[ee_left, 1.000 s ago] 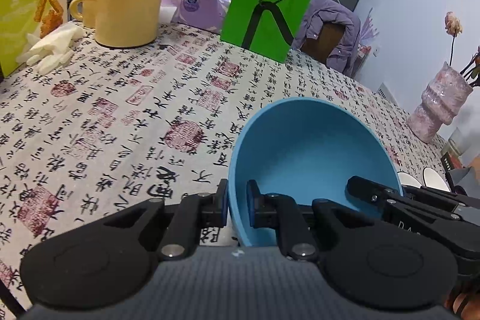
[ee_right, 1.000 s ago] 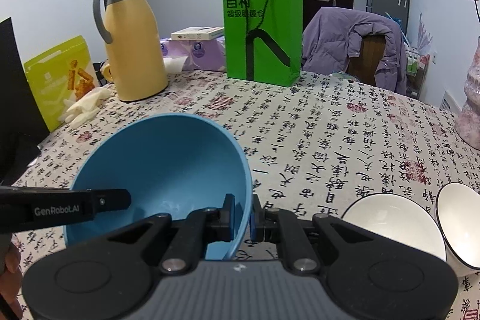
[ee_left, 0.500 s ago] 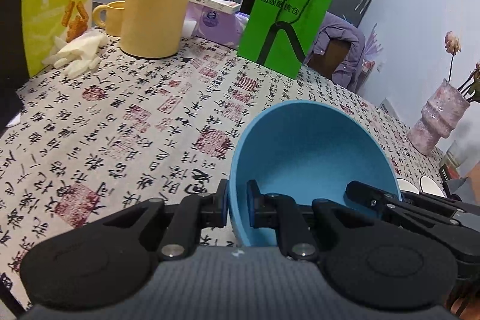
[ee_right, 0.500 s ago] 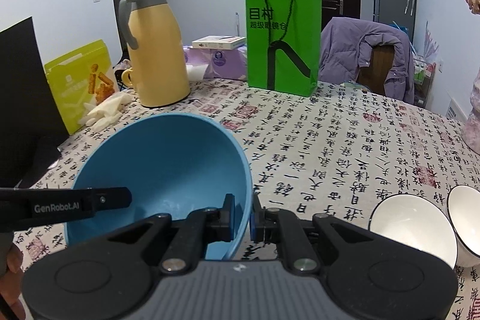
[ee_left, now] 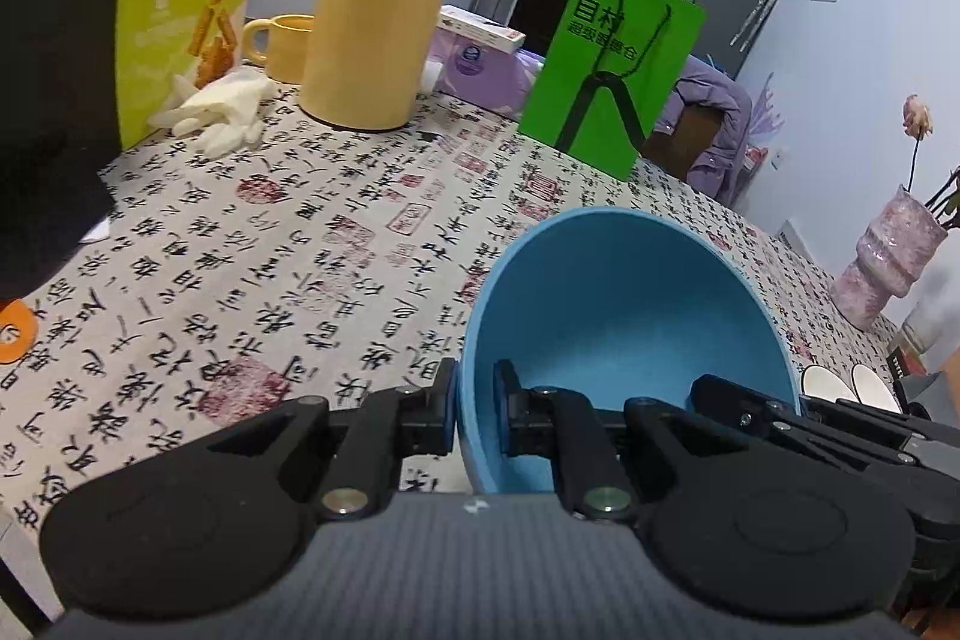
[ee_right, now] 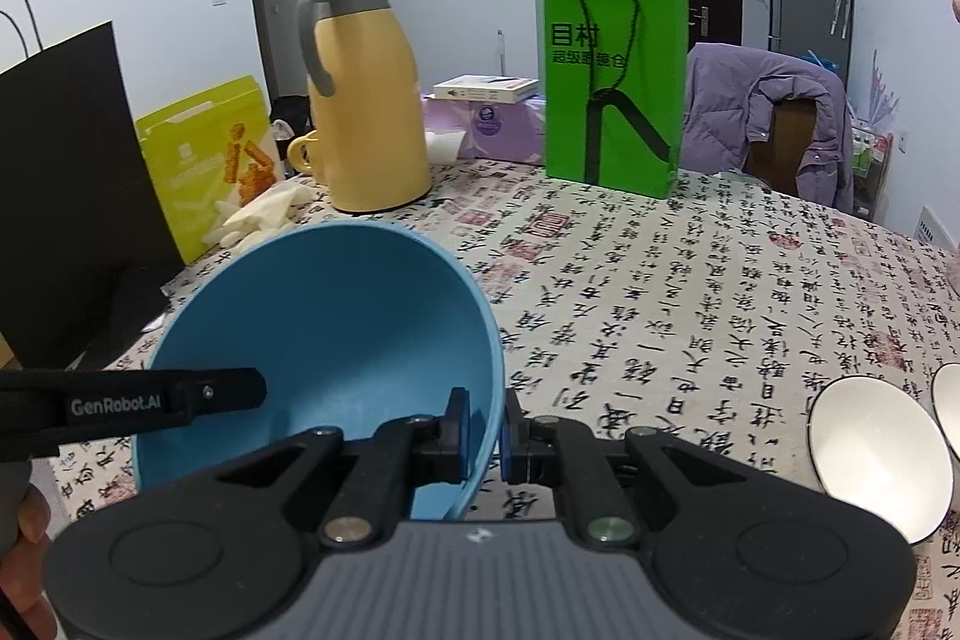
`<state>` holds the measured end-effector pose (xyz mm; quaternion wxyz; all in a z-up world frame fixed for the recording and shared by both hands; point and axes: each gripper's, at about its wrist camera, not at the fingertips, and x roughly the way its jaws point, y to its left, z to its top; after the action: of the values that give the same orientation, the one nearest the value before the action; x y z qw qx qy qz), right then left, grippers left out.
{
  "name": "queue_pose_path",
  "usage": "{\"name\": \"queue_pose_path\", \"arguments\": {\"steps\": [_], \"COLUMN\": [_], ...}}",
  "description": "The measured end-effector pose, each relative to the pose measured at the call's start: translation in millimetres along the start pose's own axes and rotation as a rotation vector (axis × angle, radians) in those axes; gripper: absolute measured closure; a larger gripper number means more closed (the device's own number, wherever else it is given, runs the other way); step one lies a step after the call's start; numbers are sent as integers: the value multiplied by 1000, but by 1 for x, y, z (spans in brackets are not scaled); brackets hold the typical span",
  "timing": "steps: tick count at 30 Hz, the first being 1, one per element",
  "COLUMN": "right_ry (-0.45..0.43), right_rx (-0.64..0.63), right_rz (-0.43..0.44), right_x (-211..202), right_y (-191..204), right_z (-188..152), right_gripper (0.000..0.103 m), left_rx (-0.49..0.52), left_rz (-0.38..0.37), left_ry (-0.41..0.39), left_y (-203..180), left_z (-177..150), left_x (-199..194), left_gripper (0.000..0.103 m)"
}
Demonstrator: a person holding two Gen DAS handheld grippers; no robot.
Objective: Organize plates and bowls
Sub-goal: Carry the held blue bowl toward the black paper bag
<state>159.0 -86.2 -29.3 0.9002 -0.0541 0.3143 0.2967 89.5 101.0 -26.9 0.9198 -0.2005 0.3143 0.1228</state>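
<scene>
Both claws were clamped on one blue bowl [ee_left: 624, 316]. The left gripper [ee_left: 474, 415] pinched the bowl's left rim, one pad inside the wall and one outside, jaws closed down to the thickness of the wall. The right gripper [ee_right: 483, 430] did the same on the opposite, right rim. The bowl hung tilted between them, its mouth facing away from the cameras, above the near part of the printed tablecloth [ee_right: 690, 292].

It looked like a thin-walled, matte plastic bowl: probably light and stiff enough to carry by the rim, not fragile, though a shallow pinch on a smooth sloping wall could slip if the two hands drifted apart. Opposite rim points were a sensible hold.

Two white bowls [ee_right: 870, 466] sat on the cloth to the right; they seemed glossy and breakable, so setting the blue one among them would call for care.
</scene>
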Motion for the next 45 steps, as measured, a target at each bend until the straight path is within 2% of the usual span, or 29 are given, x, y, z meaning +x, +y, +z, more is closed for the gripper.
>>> {"name": "queue_pose_path", "arguments": {"steps": [23,45], "right_ry": [45,114], "right_rx": [-16,-25], "right_rz": [67,107], "right_x": [15,40], "right_y": [62,94], "right_z": [-17,-32], "right_gripper": [94,93], "left_rx": [-58,-105], "left_rz": [50,84], "left_ry": [-21,18], "left_y": [65,106], "left_z": [-8,-18], "left_x": [-25,-20], "left_gripper": [90,90]}}
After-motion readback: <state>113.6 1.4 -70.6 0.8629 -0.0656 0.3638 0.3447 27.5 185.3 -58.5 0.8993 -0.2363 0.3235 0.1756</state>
